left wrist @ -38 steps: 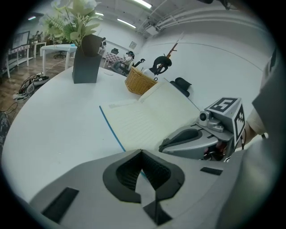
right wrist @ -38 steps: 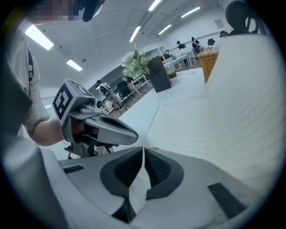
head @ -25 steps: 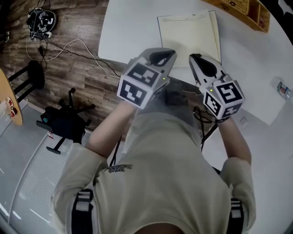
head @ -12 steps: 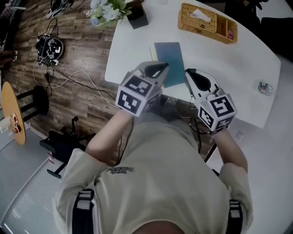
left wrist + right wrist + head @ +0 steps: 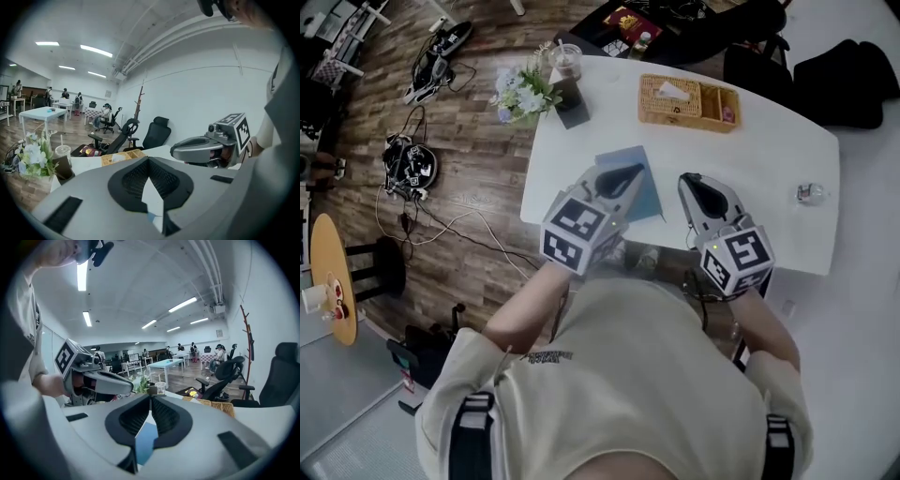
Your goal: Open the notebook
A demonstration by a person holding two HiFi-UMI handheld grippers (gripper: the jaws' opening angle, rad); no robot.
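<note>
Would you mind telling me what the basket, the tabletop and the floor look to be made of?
The basket looks woven, wicker or rattan: tan, fine lattice walls. The tabletop looks like smooth white laminate or painted board, with no grain. The floor looks like wood planks or wood-look vinyl: brown grain and seams show.

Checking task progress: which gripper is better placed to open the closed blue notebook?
Left, probably: the left gripper overlaps the notebook in the head view; the right gripper sits off its right edge. Both shut.

A white table carries a closed blue notebook near its near edge, a wicker basket at the far side, and flowers beside a cup at its far left corner.
</note>
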